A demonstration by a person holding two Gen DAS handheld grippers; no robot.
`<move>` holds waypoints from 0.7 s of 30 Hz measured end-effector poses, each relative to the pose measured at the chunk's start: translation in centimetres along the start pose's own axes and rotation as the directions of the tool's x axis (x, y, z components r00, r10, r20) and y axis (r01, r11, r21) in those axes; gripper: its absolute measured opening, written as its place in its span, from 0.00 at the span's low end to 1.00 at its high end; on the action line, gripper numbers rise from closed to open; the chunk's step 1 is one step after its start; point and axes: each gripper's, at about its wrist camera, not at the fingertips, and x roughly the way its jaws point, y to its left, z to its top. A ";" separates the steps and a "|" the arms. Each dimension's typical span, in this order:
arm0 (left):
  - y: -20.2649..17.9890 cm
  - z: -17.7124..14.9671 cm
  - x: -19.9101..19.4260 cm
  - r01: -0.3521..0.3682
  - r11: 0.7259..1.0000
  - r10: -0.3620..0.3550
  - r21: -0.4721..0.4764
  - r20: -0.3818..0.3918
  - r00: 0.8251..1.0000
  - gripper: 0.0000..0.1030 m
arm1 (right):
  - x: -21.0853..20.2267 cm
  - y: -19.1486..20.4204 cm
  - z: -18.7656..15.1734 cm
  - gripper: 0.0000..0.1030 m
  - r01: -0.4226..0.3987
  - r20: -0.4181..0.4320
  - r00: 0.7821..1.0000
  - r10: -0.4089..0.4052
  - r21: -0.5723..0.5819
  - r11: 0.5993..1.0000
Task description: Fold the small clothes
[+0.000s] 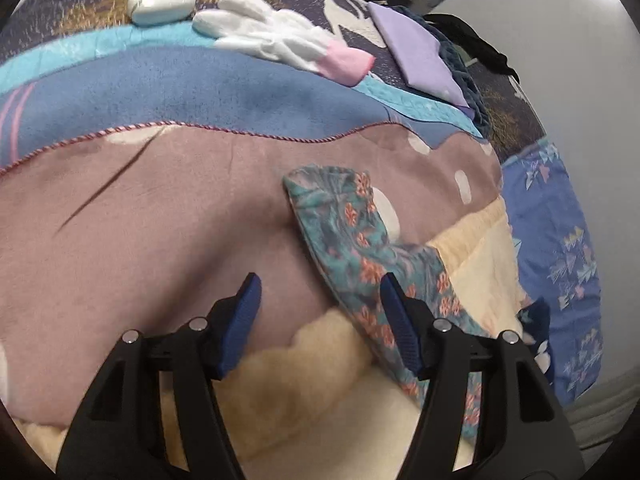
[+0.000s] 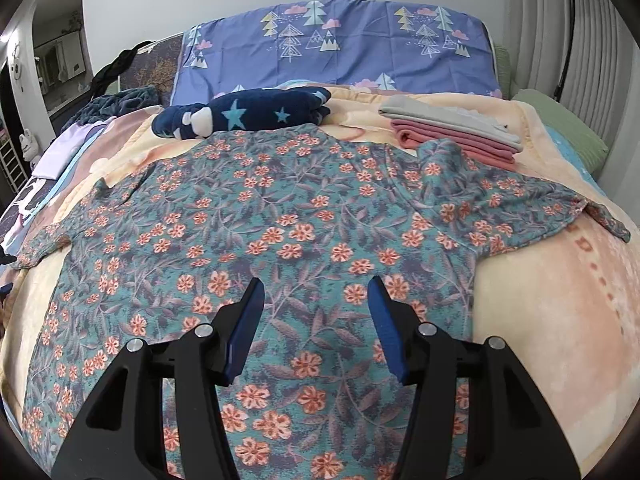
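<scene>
Jaws of both grippers stand apart and grip nothing: the left gripper [image 1: 320, 288] hangs over a sleeve [image 1: 352, 232] on the bed's blanket [image 1: 140, 220], the right gripper [image 2: 316, 292] over the floral shirt [image 2: 280, 220] spread flat there.

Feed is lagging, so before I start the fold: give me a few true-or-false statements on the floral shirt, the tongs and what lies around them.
1. The teal floral shirt lies spread flat on the blanket. True.
2. The right tongs grip the shirt's hem. False: they stand open above the shirt, nothing pinched.
3. The left tongs are open, next to a sleeve of that shirt. True.
4. The folded pink and grey clothes sit by the shirt's left sleeve. False: they lie beyond its right sleeve.
5. A white glove with a pink cuff lies on the bed. True.
</scene>
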 end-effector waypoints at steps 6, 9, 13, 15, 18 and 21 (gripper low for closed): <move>-2.5 1.0 1.6 0.050 0.999 -0.050 -0.011 0.015 0.999 0.05 | 0.2 -0.7 0.2 0.54 0.032 -0.003 0.999 -0.032 0.011 0.999; -8.3 -0.9 -0.8 0.146 0.979 -0.153 0.145 0.044 0.987 0.05 | 0.4 -1.0 0.2 0.54 0.042 0.002 0.999 -0.042 0.008 0.999; -19.7 -8.1 -5.9 0.299 0.847 -0.332 0.439 -0.002 0.943 0.05 | 1.0 -1.9 0.4 0.54 0.048 -0.010 0.999 -0.048 0.044 0.998; -24.1 -12.9 -8.2 0.373 0.743 -0.413 0.556 -0.058 0.909 0.05 | 0.9 -2.3 0.4 0.54 0.042 -0.005 0.999 -0.042 0.057 0.997; -30.6 -21.8 -9.6 0.457 0.552 -0.478 0.698 -0.184 0.859 0.06 | 0.7 -3.0 0.4 0.54 0.052 0.007 0.999 -0.052 0.062 0.997; -33.7 -31.0 -8.7 0.476 0.388 -0.444 0.790 -0.293 0.847 0.06 | 0.7 -4.4 0.2 0.54 0.065 -0.005 0.998 -0.065 0.086 0.994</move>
